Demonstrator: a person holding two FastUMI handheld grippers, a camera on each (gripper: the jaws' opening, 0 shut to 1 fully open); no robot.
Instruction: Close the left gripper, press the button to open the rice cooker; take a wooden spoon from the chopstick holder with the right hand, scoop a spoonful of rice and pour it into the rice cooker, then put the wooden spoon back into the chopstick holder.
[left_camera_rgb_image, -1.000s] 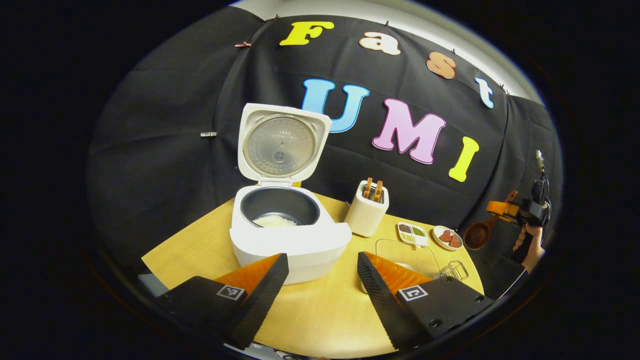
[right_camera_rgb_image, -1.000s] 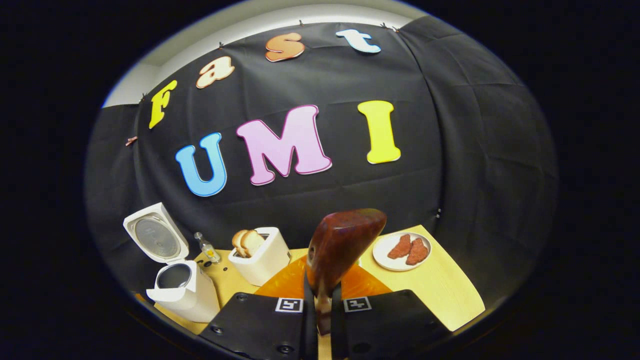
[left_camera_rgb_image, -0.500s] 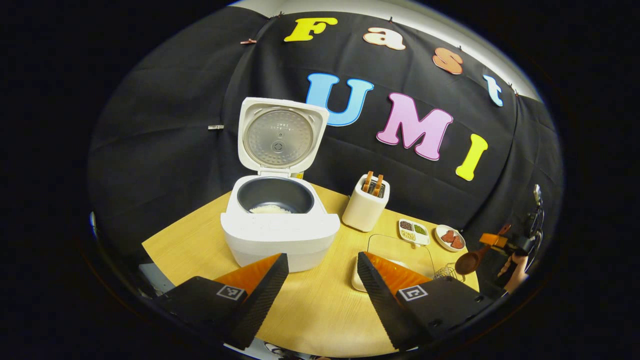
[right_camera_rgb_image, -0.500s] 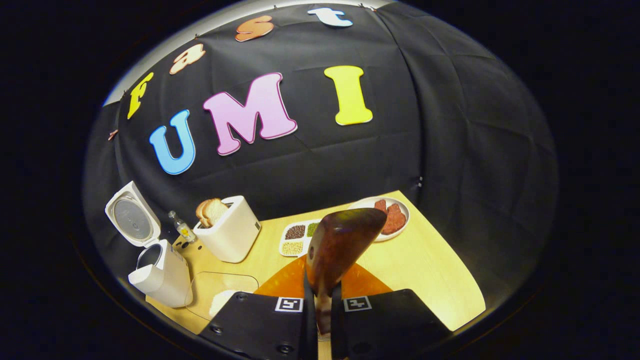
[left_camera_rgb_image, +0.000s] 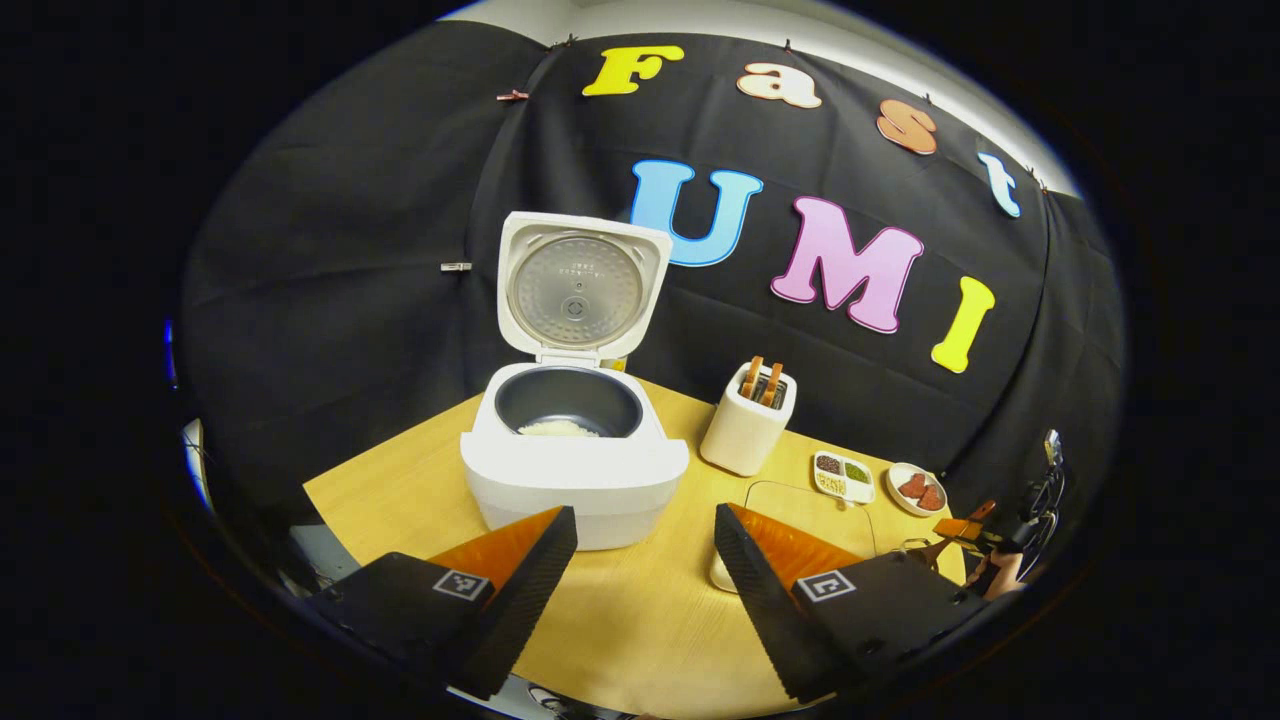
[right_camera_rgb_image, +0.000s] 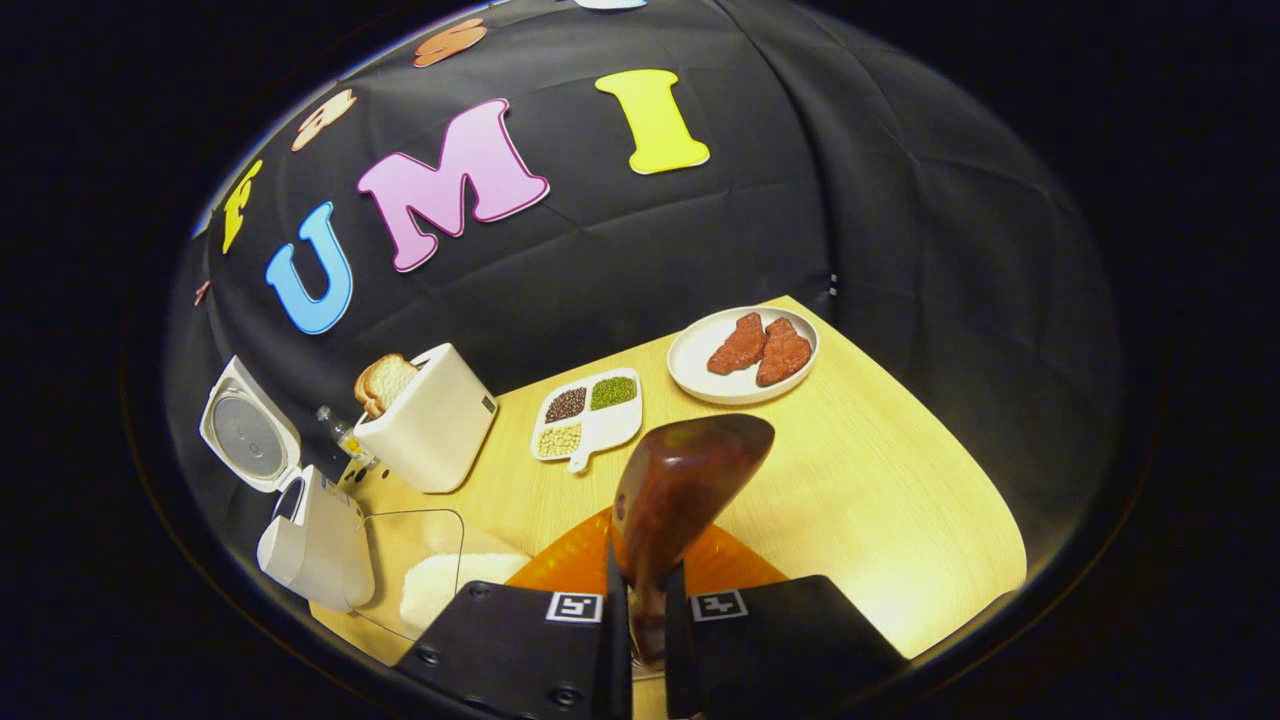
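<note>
The rice cooker (left_camera_rgb_image: 573, 470) stands open at the table's (left_camera_rgb_image: 640, 620) left, its lid (left_camera_rgb_image: 580, 290) upright and a little rice (left_camera_rgb_image: 556, 428) in the pot. The left gripper (left_camera_rgb_image: 640, 545) hangs before it, fingers spread apart. Rightward, the right gripper (right_camera_rgb_image: 645, 600) is clenched on the wooden spoon (right_camera_rgb_image: 680, 490), above the table.

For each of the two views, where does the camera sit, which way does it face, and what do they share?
Left gripper view: rides the left tongs, open, facing the open rice cooker; the right tongs show far right.
Right gripper view: rides the right tongs, shut on the wooden spoon, looking down at the table.
Shared: rice cooker, toaster, meat plate.
</note>
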